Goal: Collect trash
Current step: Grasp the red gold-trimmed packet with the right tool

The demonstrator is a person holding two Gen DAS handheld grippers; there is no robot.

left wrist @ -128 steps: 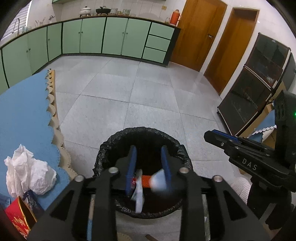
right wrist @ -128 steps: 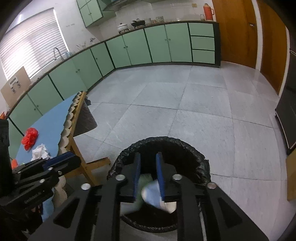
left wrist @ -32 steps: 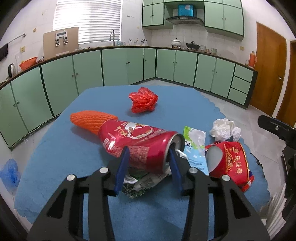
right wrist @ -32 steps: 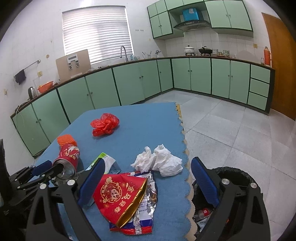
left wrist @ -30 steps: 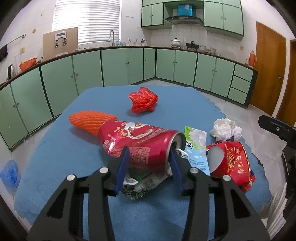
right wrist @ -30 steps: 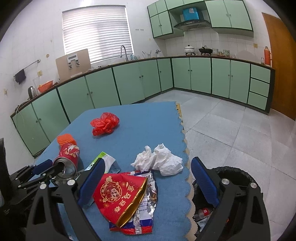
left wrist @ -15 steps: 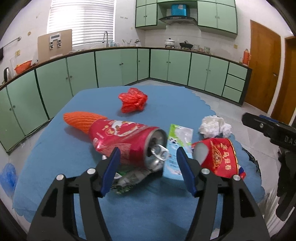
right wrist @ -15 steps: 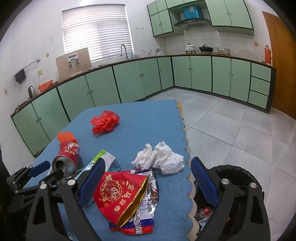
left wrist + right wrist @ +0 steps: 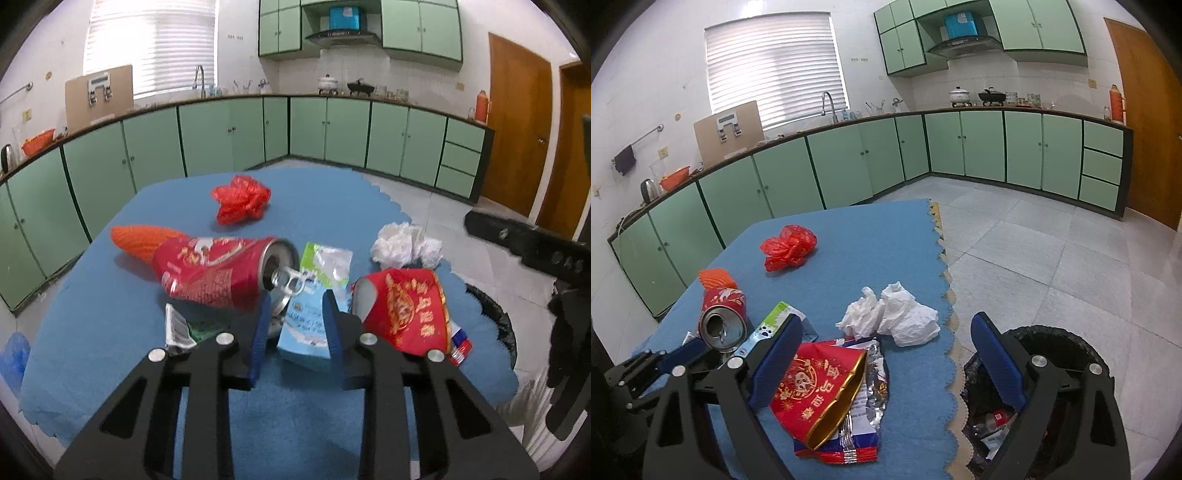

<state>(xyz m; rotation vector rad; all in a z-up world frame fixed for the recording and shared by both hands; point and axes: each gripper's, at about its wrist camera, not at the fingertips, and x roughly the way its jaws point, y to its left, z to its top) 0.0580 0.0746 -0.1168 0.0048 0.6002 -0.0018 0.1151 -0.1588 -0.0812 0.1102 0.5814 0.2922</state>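
Trash lies on the blue-clothed table (image 9: pixel 325 199): a dented red can (image 9: pixel 214 269) on its side, a blue-and-green carton (image 9: pixel 310 328), a red paper packet (image 9: pixel 406 306), crumpled white tissue (image 9: pixel 402 245), a red plastic bag (image 9: pixel 240 199) and an orange foam net (image 9: pixel 144 238). My left gripper (image 9: pixel 295 317) straddles the carton's near end. Its jaws are closing, with a small gap still showing on the left side. My right gripper (image 9: pixel 886 354) hangs wide open above the red packet (image 9: pixel 816 384) and the tissue (image 9: pixel 897 314), holding nothing.
A black-bagged bin (image 9: pixel 1056 347) with litter inside stands on the tiled floor just off the table's scalloped right edge. A crumpled foil wrapper (image 9: pixel 177 328) lies under the can. Green cabinets line the far walls.
My left gripper let go of the red can, slid right and now sits around the carton with narrower jaws. The can stays on the table. The right gripper has not moved.
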